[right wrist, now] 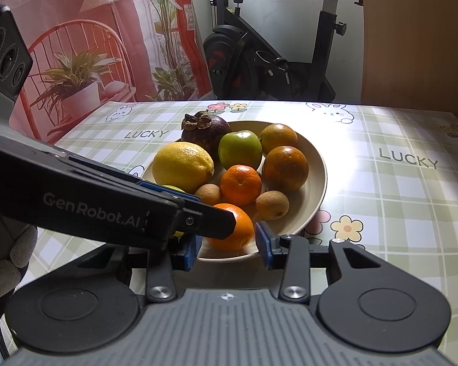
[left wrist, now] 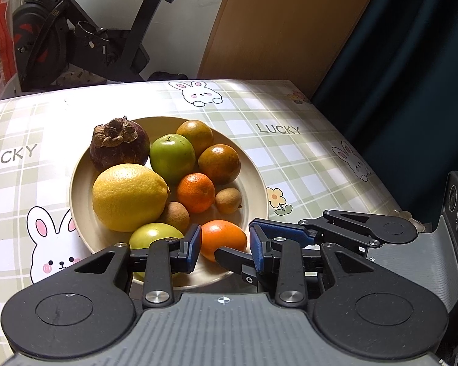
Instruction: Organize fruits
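Plate: one cream round plate (left wrist: 253, 164) on the checked rabbit-print tablecloth (left wrist: 305, 152); every fruit in view lies on it.

Fruit count: ten pieces in the left wrist view.

Mangosteen: one, dark purple mangosteen (left wrist: 119, 143) with a dry brown cap, at 11 o'clock on the plate.

Lemon: one, the big yellow lemon (left wrist: 128, 196), at 9 o'clock, just beside the mangosteen.

Green apples: two. The far green apple (left wrist: 171, 158) sits near the middle toward 12 o'clock; the near green apple (left wrist: 154, 236) sits at 7 o'clock, partly hidden behind the left gripper's finger.

Greenish-brown oranges: two. One dull orange (left wrist: 195, 135) at 12 o'clock, the second dull orange (left wrist: 219, 164) at 2 o'clock, touching each other.

Bright oranges: two. The small mandarin (left wrist: 195, 192) at the centre; the front orange (left wrist: 221, 235) at 6 o'clock.

Brown longans: two. One longan (left wrist: 175, 216) just beside the lemon, the other longan (left wrist: 228, 200) at 4 o'clock.

Left gripper: left gripper (left wrist: 224, 244), tongs wide apart, straddling the front orange without clearly touching it.

Right gripper: right gripper (right wrist: 229, 244), tongs wide apart, at the plate's 6 o'clock rim on either side of the same orange; the left gripper's finger crosses in front of it.

Background: one exercise bike (right wrist: 259, 61) beyond the table.
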`<act>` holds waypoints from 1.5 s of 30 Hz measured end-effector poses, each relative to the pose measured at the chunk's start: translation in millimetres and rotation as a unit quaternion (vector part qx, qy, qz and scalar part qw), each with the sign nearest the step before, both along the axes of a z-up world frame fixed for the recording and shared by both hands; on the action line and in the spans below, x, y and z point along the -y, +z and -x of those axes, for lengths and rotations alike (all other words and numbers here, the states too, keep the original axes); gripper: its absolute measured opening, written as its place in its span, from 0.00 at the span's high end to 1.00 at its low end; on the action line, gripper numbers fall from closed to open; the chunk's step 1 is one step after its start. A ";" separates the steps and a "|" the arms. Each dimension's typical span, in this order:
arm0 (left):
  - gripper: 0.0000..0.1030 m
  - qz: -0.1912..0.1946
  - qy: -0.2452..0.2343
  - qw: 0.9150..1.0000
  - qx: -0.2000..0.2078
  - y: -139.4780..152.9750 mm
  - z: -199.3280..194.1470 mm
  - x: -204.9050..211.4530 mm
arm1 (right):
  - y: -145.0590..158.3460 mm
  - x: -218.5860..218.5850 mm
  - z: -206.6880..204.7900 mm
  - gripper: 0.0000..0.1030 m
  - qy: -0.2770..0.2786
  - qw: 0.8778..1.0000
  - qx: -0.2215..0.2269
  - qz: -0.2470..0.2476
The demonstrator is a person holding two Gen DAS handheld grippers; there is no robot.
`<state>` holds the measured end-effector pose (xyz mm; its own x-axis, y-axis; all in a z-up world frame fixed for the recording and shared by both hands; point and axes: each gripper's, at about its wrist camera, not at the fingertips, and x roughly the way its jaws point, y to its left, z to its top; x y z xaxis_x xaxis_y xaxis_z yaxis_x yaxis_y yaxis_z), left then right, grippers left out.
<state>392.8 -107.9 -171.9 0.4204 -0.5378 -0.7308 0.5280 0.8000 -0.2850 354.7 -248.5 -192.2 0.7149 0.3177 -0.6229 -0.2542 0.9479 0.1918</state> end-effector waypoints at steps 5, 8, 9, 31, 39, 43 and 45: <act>0.34 0.027 0.005 1.000 0.015 18.3 10.2 -14.2 | 8.8 -3.2 5.3 0.58 -0.008 1.000 0.000 0.014; 0.18 0.042 0.009 0.998 0.042 36.5 21.9 -25.9 | 16.6 -1.8 11.6 0.50 -0.017 1.000 0.005 0.015; 0.16 0.039 0.012 0.998 0.052 42.4 26.0 -28.4 | 20.6 -1.2 14.6 0.47 -0.019 1.000 0.009 0.014; 0.03 0.047 0.163 0.962 0.215 158.7 111.6 -120.4 | 142.3 -3.1 84.1 0.00 -0.093 0.990 0.104 -0.024; 0.00 0.016 0.193 0.950 0.245 177.3 132.7 -120.3 | 163.2 -11.8 100.8 0.00 -0.086 0.988 0.120 -0.034; 0.00 0.015 0.190 0.952 0.241 176.7 136.5 -124.9 | 167.2 -13.8 105.3 0.00 -0.086 0.988 0.119 -0.038; 0.00 0.009 0.193 0.950 0.244 176.7 138.6 -125.1 | 168.0 -13.4 107.0 0.00 -0.088 0.988 0.117 -0.040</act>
